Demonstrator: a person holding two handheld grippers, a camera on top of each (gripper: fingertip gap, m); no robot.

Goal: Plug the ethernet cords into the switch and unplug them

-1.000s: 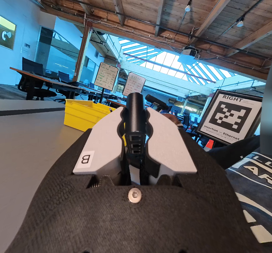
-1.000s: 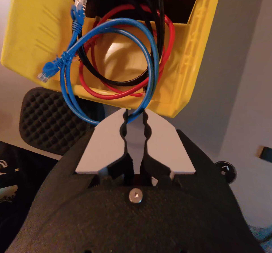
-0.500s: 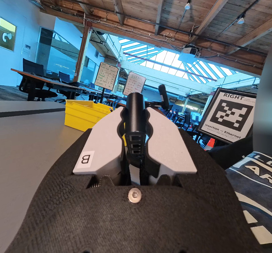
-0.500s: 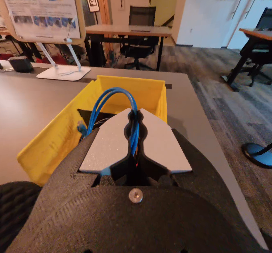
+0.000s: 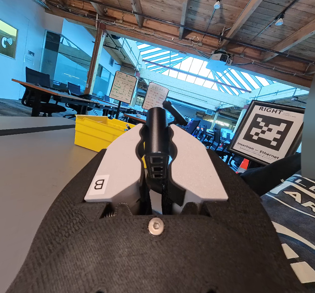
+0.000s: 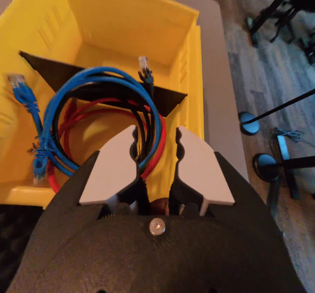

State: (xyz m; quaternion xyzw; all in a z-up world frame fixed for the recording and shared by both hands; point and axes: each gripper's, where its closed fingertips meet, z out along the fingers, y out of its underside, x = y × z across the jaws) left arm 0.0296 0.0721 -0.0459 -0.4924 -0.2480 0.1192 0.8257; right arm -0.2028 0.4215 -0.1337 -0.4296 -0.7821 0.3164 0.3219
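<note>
my left gripper (image 5: 156, 128) is clamped on the switch (image 5: 157, 136), a slim black bar standing up between the grey fingers (image 5: 119, 162). its near face carries a column of three empty ports, all facing the camera. a white sticker with one black letter sits on the left finger; i do not transcribe it.

beyond the left gripper, on the grey table (image 5: 34, 156), stands the yellow bin (image 5: 95, 133), far and slightly left. to the right a black-framed sign (image 5: 267, 129) shows a black-and-white square marker with printed lines above and below it. two handwritten whiteboards (image 5: 124, 88) stand farther back, under the wooden ceiling and skylight.

my right gripper (image 6: 156, 131) hangs over the same yellow bin (image 6: 119, 20), jaws spread apart and gripping nothing. in the near compartment, in front of a black divider (image 6: 51, 70), lie three coiled ethernet cords: blue cord (image 6: 105, 71), black cord (image 6: 144, 122), red cord (image 6: 163, 139). the loops run through the gap between the fingers; contact with the left finger cannot be told. one blue plug (image 6: 17, 81) points up at the left, another lies low at the near left, and a black-booted plug (image 6: 144, 68) rises above the divider. the view is motion-blurred.

no cord is in the switch.
</note>
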